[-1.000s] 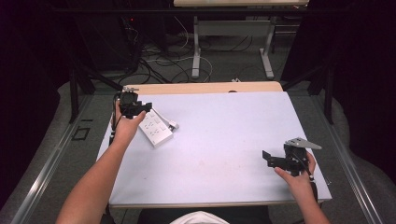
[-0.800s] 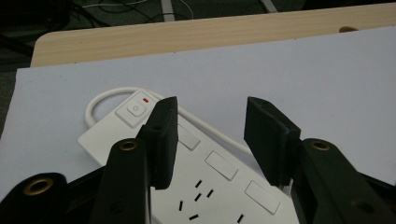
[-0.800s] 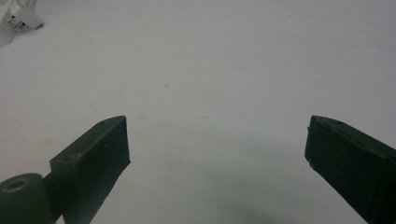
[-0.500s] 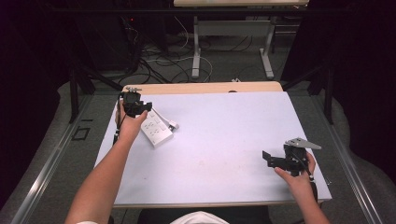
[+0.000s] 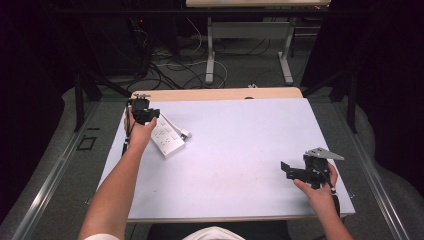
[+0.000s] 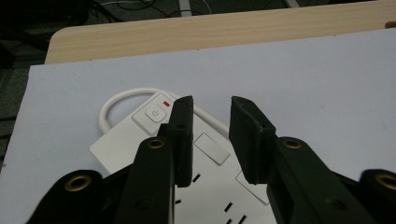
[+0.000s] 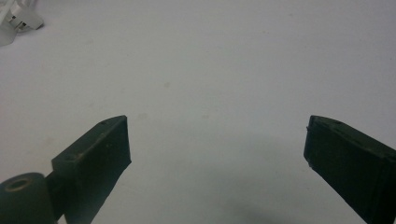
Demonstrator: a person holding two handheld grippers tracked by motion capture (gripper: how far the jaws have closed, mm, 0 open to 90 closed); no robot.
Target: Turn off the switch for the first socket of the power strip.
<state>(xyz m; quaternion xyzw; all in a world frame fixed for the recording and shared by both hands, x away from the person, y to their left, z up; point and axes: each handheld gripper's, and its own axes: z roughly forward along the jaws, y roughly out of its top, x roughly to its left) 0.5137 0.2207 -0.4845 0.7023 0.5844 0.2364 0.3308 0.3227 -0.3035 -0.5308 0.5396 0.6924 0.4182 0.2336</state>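
Power strip (image 5: 167, 138), white, is seen lying flat on the pale table cover (image 5: 240, 150) near its far left corner. Just above it the left gripper (image 6: 211, 135) is held, its jaws parted by a narrow gap with nothing clasped between them. The right gripper (image 7: 215, 154) is held wide open over bare cover, well apart, gripping nothing.
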